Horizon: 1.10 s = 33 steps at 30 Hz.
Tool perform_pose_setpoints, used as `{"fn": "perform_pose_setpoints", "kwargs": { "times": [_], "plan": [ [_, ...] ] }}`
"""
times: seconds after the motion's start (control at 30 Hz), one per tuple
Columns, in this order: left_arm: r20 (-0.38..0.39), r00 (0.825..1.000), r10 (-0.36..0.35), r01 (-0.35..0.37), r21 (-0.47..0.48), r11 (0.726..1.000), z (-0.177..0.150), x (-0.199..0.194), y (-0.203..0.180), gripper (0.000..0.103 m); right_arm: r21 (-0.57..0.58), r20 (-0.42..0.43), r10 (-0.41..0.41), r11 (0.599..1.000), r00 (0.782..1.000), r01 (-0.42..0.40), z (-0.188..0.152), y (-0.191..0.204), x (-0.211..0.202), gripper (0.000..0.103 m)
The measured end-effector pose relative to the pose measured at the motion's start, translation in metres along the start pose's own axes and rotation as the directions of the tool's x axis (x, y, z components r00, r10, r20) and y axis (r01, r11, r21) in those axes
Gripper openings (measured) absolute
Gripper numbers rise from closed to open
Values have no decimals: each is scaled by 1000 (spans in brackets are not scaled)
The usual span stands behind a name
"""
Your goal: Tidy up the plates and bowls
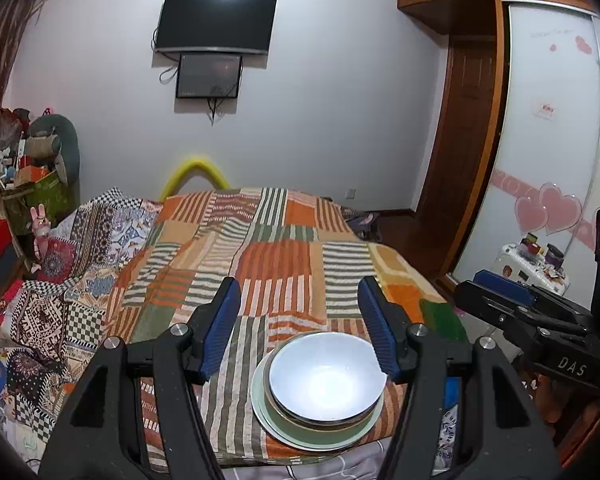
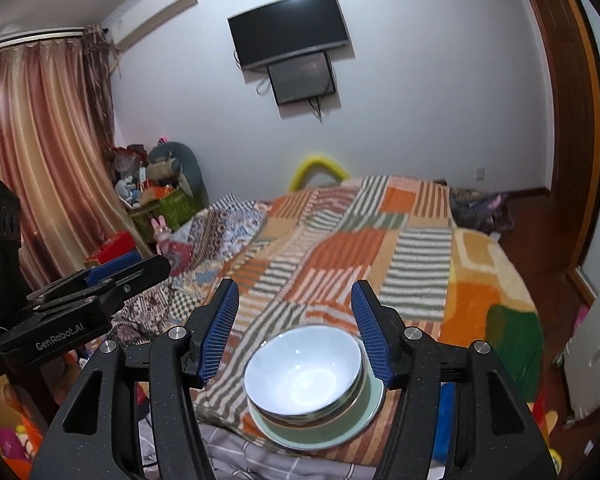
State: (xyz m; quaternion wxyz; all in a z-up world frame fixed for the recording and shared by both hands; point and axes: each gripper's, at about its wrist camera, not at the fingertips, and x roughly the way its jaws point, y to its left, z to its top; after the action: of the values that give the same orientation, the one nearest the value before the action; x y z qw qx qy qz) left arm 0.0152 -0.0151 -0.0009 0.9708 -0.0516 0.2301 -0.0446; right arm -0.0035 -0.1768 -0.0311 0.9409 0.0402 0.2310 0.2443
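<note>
I held my left gripper [image 1: 300,320] and my right gripper [image 2: 294,320] above the near edge of the bed, both with jaws spread wide and nothing between them. The pale bowl [image 1: 326,376] sat nested in a darker bowl [image 1: 324,420] on the green plate [image 1: 316,436], all stacked on the striped blanket [image 1: 276,256]; I judged the stacking done, since the widest piece lay undermost for steadiness
</note>
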Motion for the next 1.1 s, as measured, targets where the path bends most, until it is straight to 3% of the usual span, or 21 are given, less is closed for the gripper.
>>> {"fn": "perform_pose_setpoints", "kwargs": {
  "times": [0.03, 0.13, 0.23, 0.6, 1.1],
  "plan": [
    [8, 1000, 0, 0, 1, 1000, 1, -3, -1, 63, -5, 12, 1, 1000, 1000, -1, 1, 1, -3, 58],
    [46, 999, 6, -6, -5, 1000, 1, -12, -1, 88, -10, 57, 1, 1000, 998, 0, 4, 4, -10, 71],
    [95, 995, 24, -23, -5, 1000, 0, -23, -2, 95, -26, 86, -1, 1000, 996, 3, 5, 8, -15, 74],
    [117, 993, 30, -33, 25, 999, -4, -32, -5, 99, -21, 137, -11, 1000, 990, 14, 6, 9, -20, 97],
    [106, 994, 21, -22, 1, 1000, -4, -27, 1, 101, -23, 142, -21, 999, 990, 24, 3, 7, -24, 101]
  ]
}}
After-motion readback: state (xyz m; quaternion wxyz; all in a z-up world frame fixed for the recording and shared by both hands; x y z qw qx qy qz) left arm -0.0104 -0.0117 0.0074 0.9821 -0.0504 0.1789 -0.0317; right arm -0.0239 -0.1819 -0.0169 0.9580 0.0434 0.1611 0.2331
